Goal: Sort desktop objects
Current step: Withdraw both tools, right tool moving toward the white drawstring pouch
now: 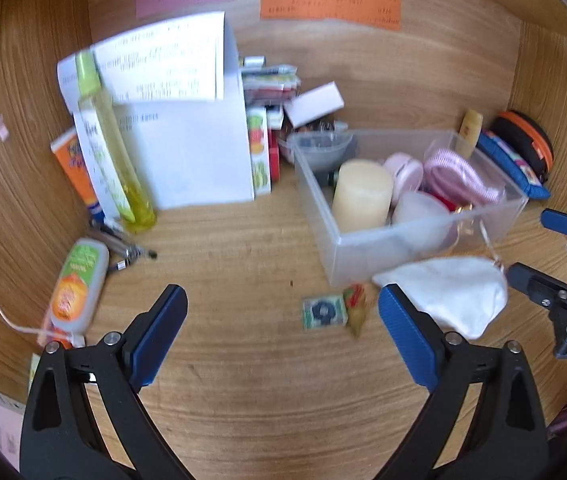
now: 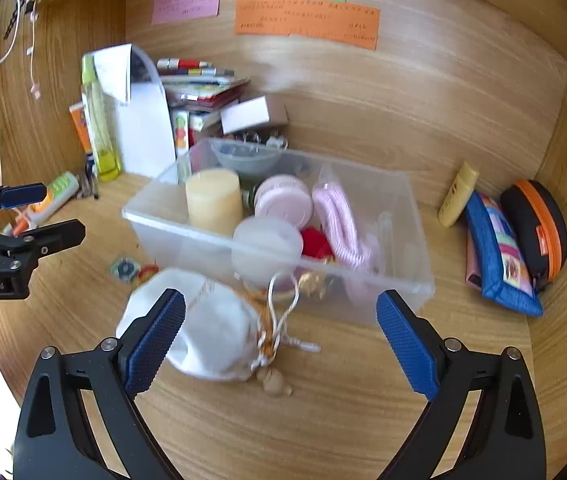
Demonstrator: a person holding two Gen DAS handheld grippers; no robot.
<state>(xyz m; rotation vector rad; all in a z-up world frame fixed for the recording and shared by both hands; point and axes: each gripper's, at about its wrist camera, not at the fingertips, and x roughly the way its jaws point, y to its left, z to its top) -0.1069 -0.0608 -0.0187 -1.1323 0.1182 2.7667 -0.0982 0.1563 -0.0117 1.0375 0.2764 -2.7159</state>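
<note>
A clear plastic bin (image 1: 423,236) (image 2: 187,224) on the wooden desk holds a cream candle (image 1: 361,194) (image 2: 214,200), pink jars and a pink cord. A white drawstring pouch (image 1: 447,294) (image 2: 211,328) lies in front of the bin. A small green packet (image 1: 323,311) (image 2: 124,269) and a red-green wrapper (image 1: 357,304) lie beside it. My left gripper (image 1: 281,336) is open and empty over bare desk, left of the pouch. My right gripper (image 2: 281,344) is open, with the pouch between its fingers near the left one.
A yellow bottle (image 1: 115,160), white papers (image 1: 187,136) and small boxes stand at the back left. A green-orange tube (image 1: 77,288) and pens lie at the left. A blue pouch (image 2: 499,256), an orange-black case (image 2: 539,228) and a yellow tube (image 2: 457,194) lie at the right.
</note>
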